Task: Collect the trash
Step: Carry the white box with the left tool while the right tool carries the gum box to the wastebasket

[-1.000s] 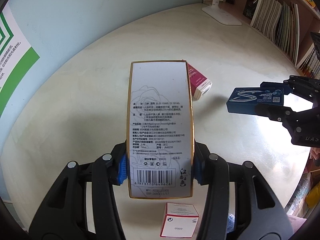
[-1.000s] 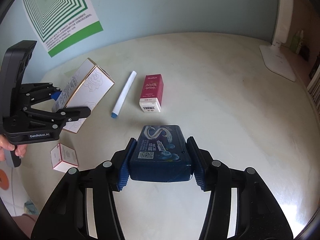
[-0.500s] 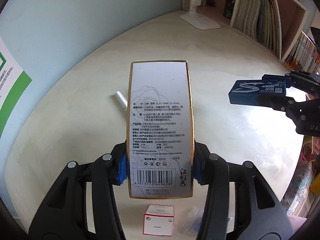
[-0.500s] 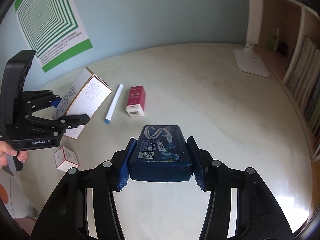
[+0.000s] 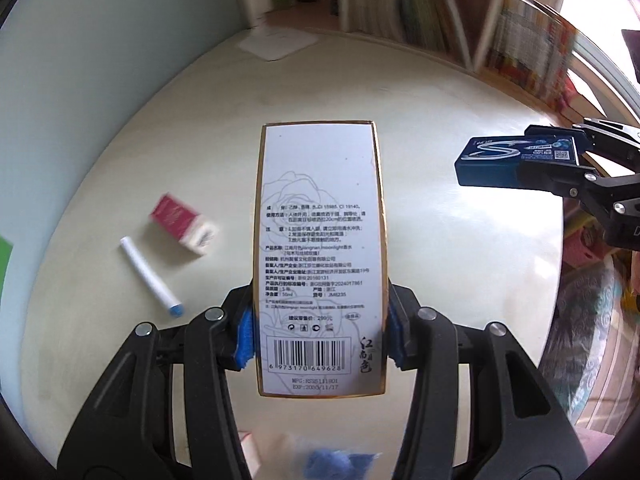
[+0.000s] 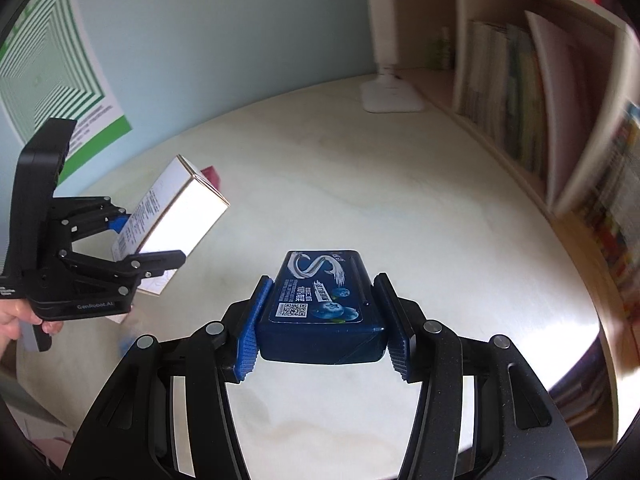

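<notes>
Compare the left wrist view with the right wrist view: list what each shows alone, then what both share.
Left wrist only: the white tube with a blue cap lying on the table, and the barcode face of the white box.

Right wrist only: the green-striped poster, the white lamp base, and a hand holding the left gripper.

Both: the white box, the blue gum pack in the right gripper, the round table, the red carton, and bookshelves.

Small box point(image 5: 182, 226) on table point(image 5: 440, 272) beside tube point(image 5: 150, 276), lamp base point(image 5: 276, 42) behind, near bookshelf point(image 5: 400, 4)
</notes>
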`<state>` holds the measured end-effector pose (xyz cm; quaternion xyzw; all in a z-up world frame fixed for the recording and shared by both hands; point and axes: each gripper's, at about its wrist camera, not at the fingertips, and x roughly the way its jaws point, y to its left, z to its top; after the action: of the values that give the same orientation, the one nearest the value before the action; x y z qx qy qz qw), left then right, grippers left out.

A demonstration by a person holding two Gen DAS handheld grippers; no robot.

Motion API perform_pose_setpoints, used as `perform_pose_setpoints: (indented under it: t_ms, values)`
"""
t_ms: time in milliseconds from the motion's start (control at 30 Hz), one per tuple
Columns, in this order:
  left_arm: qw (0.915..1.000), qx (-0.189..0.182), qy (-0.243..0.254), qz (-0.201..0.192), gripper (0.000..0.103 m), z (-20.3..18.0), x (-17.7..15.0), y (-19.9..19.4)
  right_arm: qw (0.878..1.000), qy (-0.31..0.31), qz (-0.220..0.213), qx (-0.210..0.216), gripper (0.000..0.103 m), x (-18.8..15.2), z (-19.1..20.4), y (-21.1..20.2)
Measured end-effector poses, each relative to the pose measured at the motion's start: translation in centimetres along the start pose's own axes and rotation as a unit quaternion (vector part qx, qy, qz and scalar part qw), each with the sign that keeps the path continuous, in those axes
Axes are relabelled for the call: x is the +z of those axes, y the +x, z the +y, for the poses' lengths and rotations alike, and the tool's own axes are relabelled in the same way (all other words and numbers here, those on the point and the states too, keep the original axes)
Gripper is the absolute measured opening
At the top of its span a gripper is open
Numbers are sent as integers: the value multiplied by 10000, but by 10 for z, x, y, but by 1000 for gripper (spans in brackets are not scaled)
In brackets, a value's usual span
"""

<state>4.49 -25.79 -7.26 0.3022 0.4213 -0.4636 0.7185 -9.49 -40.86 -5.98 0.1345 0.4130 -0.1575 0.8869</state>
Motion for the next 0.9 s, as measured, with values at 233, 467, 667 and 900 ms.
perform_pose_setpoints:
  t_ms: [233, 467, 667, 900]
  values:
    - [9953, -517, 818, 18, 47, -85, 14, 11, 9960, 697, -115, -553, 53, -56, -37, -53]
    - [9820, -956, 1628, 16, 47, -178, 16, 11, 9822, 1498, -251, -1106, 53, -133, -84, -118]
    - [9659, -1287, 2244, 24, 47, -262, 3, 1, 9680, 2054, -280, -1416, 53, -204, -110, -166]
    - [9487, -1532, 2751, 283, 47, -346, -35, 2, 9541, 2557, -164, -1549, 53, -284, -126, -202]
